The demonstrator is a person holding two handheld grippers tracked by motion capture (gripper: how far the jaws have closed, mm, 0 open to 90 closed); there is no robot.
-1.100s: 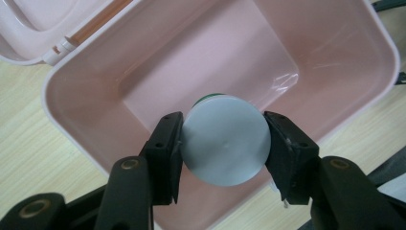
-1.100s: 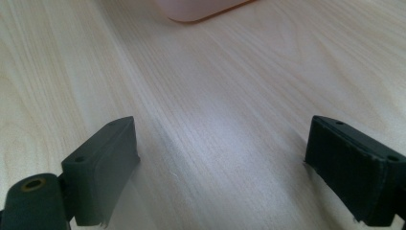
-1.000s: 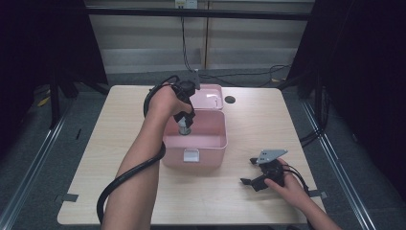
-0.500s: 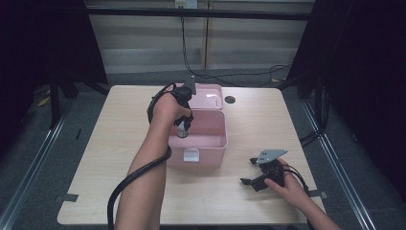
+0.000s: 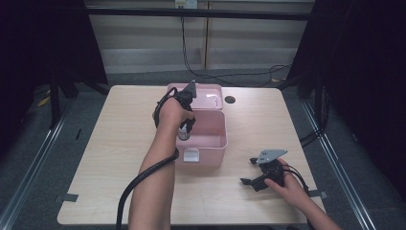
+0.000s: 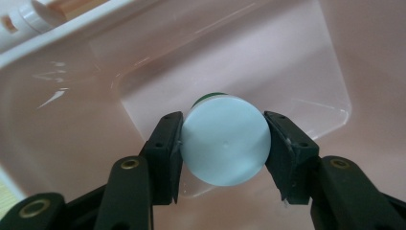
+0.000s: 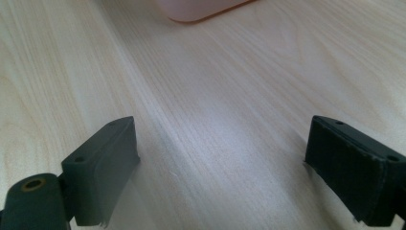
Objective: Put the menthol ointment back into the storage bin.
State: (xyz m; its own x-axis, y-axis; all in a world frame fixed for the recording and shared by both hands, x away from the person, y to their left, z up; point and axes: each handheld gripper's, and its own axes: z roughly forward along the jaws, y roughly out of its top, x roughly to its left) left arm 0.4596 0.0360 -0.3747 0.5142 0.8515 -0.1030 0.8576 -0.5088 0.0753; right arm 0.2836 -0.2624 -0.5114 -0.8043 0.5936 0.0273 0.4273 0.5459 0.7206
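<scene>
Pink box [image 5: 218,143] walls surround bottle [image 6: 224,139] clamped in left gripper [image 6: 223,143] jaws.

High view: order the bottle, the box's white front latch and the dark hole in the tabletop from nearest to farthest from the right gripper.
From the right gripper, at the table's near right:
1. White front latch, on the pink box's near wall, to its left.
2. Bottle, clamped in the left gripper inside the box.
3. Dark hole, far side of the table, right of the open lid.
</scene>
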